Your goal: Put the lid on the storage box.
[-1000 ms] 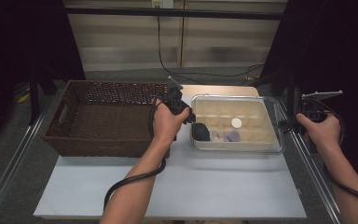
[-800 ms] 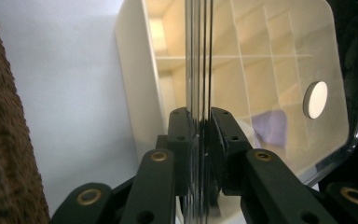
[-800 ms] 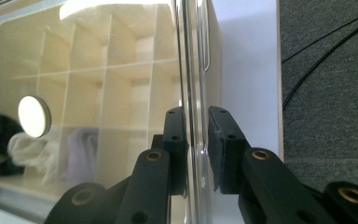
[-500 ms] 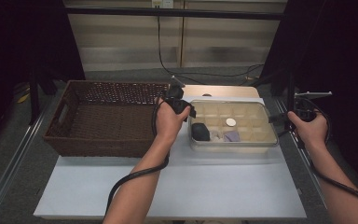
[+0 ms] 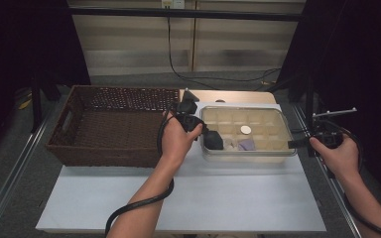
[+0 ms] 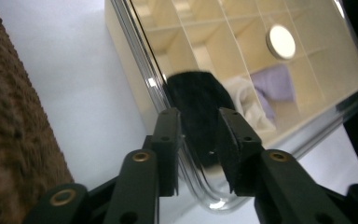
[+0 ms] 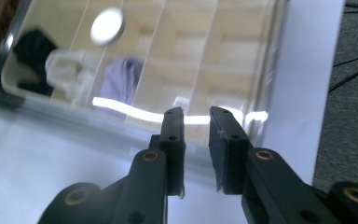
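Your left gripper [image 6: 198,135] has just been closing, jaws narrowly parted astride the lid rim [image 6: 186,154] of the clear compartment box [image 5: 248,133] at centre frame. Right gripper [image 7: 196,135], also just closing, straddles the opposite rim, centre right. The box's long axis runs left–right between them; grip unconfirmed.

We're in a lab-style recording booth: black curtains [image 5: 25,54] flank a white table [image 5: 188,203] on metal rails [image 5: 10,183], with cables [image 5: 218,77] trailing across the grey floor.
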The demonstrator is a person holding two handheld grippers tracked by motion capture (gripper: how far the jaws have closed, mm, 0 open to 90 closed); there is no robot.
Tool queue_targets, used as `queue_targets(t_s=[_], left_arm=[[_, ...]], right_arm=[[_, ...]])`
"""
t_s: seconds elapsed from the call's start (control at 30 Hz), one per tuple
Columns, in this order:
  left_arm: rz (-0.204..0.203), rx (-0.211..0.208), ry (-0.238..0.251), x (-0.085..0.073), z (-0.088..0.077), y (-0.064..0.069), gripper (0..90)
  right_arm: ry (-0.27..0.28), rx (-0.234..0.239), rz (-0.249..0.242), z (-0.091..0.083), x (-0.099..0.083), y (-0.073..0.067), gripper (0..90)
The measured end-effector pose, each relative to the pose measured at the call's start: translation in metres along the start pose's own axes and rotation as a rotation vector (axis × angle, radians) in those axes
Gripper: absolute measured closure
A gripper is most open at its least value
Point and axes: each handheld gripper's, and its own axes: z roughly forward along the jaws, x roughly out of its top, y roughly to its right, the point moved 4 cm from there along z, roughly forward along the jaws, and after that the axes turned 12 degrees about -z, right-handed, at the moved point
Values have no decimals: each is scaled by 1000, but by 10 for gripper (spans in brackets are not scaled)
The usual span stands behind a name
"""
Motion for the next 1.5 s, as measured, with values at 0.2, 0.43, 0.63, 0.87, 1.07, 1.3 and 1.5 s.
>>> queue_targets(t_s=[0.2,0.43,0.63,0.87,1.07,1.3,1.5], left_arm=[[51,21,-37,-20,-3,7,771],[77,47,-87,-42,-5,5,868],[74,59,-123,-53,4,1,899],[80,64,-159,-57,13,2,900],[70,54,-156,-56,19,-2,900],[59,31,-144,-54,24,0,900],[53,19,-132,-49,27,0,900]], right_arm=[[-47,58,-40,4,-16,-23,859],[-99,79,-73,18,-27,-35,899],[-119,90,-73,29,-27,-40,900],[-136,90,-73,43,-26,-39,900],[-137,95,-66,47,-24,-40,900],[-131,89,-62,50,-23,-37,900],[-119,78,-44,50,-22,-30,900]])
